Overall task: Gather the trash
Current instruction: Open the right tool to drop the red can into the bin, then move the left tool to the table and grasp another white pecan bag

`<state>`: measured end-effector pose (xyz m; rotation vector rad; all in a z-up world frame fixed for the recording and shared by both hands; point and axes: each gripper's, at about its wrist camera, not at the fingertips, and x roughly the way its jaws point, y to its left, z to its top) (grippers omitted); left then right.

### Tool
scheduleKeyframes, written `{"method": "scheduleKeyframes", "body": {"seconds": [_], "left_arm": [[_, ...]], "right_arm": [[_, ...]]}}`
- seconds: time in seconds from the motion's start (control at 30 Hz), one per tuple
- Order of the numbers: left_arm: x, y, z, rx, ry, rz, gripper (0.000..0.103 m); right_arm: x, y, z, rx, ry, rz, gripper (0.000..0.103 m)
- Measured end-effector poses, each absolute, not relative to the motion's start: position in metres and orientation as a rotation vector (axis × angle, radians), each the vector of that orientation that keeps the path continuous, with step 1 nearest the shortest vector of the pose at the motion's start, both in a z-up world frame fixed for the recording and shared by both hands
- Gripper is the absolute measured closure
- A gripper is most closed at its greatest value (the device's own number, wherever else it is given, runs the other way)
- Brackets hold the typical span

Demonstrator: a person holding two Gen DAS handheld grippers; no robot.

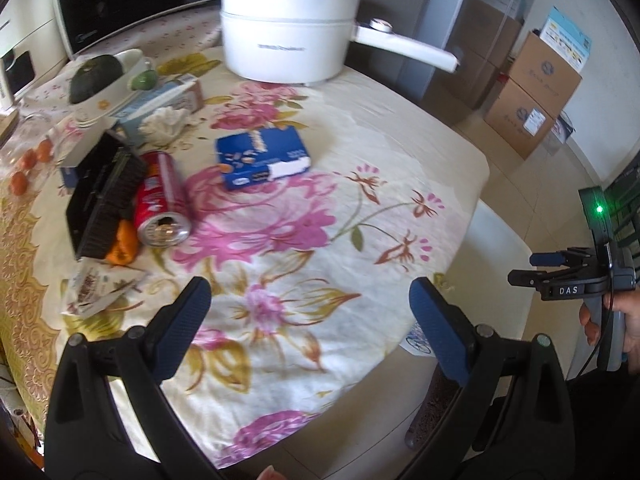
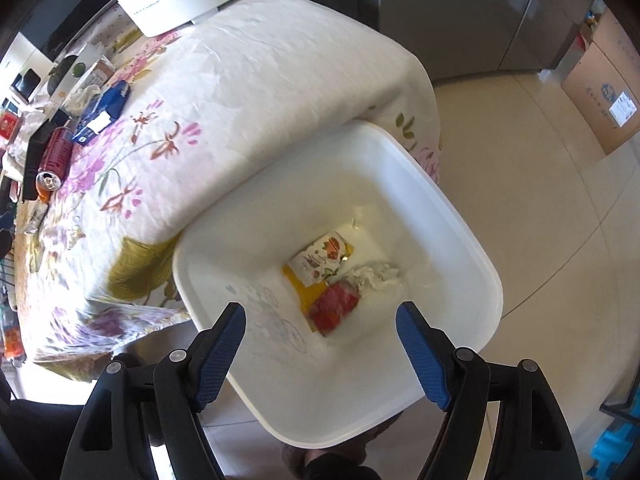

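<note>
My left gripper [image 1: 310, 316] is open and empty above the floral tablecloth [image 1: 304, 240]. A red soda can [image 1: 162, 198] lies on its side to the left front, a blue box [image 1: 262, 157] lies ahead, and a torn wrapper [image 1: 100, 288] lies near the left finger. My right gripper [image 2: 320, 344] is open and empty above a white trash bin [image 2: 452, 224] beside the table. The bin holds a printed wrapper [image 2: 320, 260], a red packet [image 2: 336, 306] and crumpled tissue [image 2: 376, 278]. The right gripper also shows in the left wrist view [image 1: 540, 270].
A white pot [image 1: 290, 26] stands at the table's far side. A tissue box [image 1: 160, 108], a black tray [image 1: 104, 196], an orange item [image 1: 122, 244] and a dish with avocados [image 1: 104, 76] crowd the left. Cardboard boxes [image 1: 532, 88] stand on the floor at right.
</note>
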<state>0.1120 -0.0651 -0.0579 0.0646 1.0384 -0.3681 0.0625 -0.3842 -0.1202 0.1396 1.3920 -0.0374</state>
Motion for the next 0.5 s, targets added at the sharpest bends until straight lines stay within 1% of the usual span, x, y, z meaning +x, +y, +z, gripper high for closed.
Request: {"method": "scheduleKeyframes", "body": {"seconds": [0.5], "left_arm": [[0.122, 0.043, -0.041, -0.092, 1.008, -0.186, 0.004]], "right_arm": [[0.083, -0.327, -0.096, 0.062, 1.319, 0.005, 0.023]]}}
